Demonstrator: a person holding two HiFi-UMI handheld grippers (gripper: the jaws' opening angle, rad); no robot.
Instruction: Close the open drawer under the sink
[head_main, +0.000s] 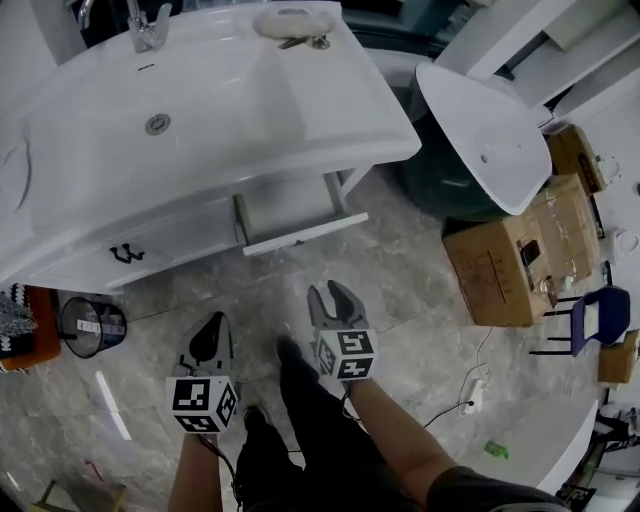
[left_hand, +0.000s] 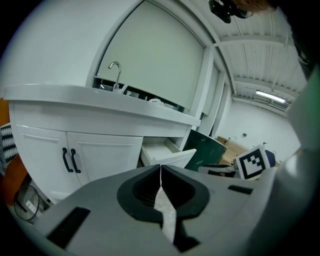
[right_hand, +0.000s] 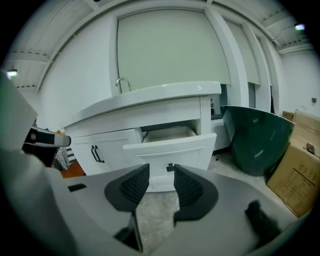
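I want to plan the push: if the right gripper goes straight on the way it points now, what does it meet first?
Probably the white front of the open drawer, near its small dark handle, which shows between the open jaws of the right gripper. Depth is unclear.

I see a grey stone floor (head_main: 400, 290) carrying the white vanity cabinet (head_main: 170, 245), a dark green tub (head_main: 440, 190) beside it, cardboard boxes (head_main: 500, 265), a blue chair (head_main: 600, 315), a dark bin (head_main: 90, 325) and a power strip (head_main: 472, 395).

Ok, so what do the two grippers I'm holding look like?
Both match: left gripper and right gripper have grey curved bodies, black ribbed pads, and a white cube with black square markers. Forearms bare; dark sleeve higher on the right.
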